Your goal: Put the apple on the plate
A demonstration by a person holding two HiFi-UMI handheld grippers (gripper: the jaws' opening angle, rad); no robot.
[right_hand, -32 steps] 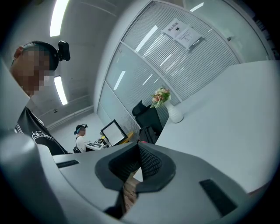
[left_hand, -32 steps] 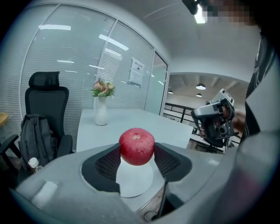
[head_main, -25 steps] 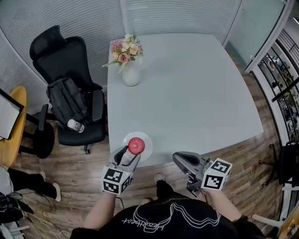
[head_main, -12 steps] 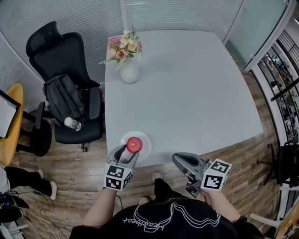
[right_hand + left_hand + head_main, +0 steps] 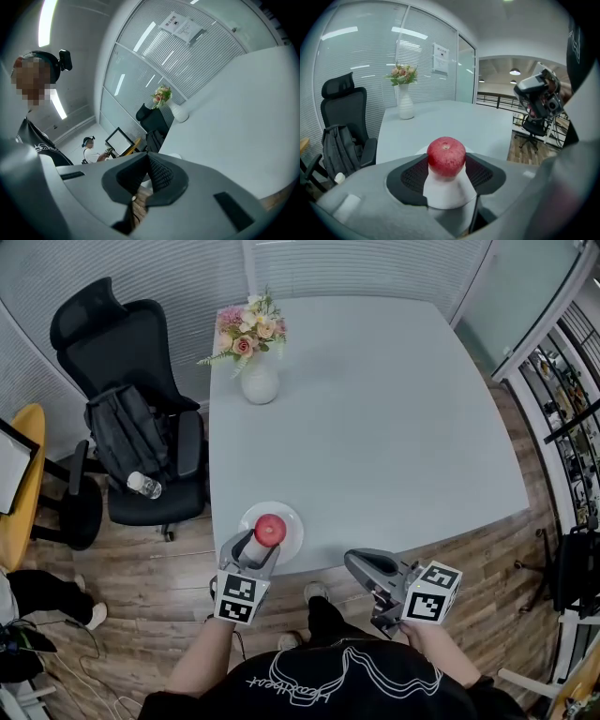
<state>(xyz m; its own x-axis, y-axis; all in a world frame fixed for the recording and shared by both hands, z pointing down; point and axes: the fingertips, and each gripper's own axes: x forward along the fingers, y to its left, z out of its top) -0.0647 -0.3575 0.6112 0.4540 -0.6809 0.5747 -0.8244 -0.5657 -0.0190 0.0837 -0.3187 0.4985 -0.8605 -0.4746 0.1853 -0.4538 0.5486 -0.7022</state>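
**Fingers (image 5: pixel 410 176) of the left gripper (image 5: pixel 446 160) grasp the round red apple (image 5: pixel 446 156) over the round white plate (image 5: pixel 292 520)**

Compared with one second before, the left gripper is lower. The apple also looks a little smaller from the head view, so it is now nearer to the plate. The jaws stand as wide as before, and their dark mesh pads press on the two sides of the apple. As before, the apple is over the middle of the plate. Whether its bottom already touches the plate I cannot tell, because the fingers hide the underside.

The right gripper (image 5: pixel 146 161) has not moved. It is held beside the person's body, past the near edge of the pale grey table (image 5: pixel 375 427) and above the wooden floor (image 5: pixel 169 568). Its jaws are closed together with nothing between them.

The head camera itself has shifted a little. Because of this, the black office chair (image 5: pixel 117 343) and the white vase of pink and cream flowers (image 5: pixel 260 381) appear slightly higher in the head view.

The apple is almost a ball, deep red, with a dull and finely speckled skin. It stands upright, and its small brownish stalk hollow points up. The plate lies close to the near edge of the table, toward its left corner.
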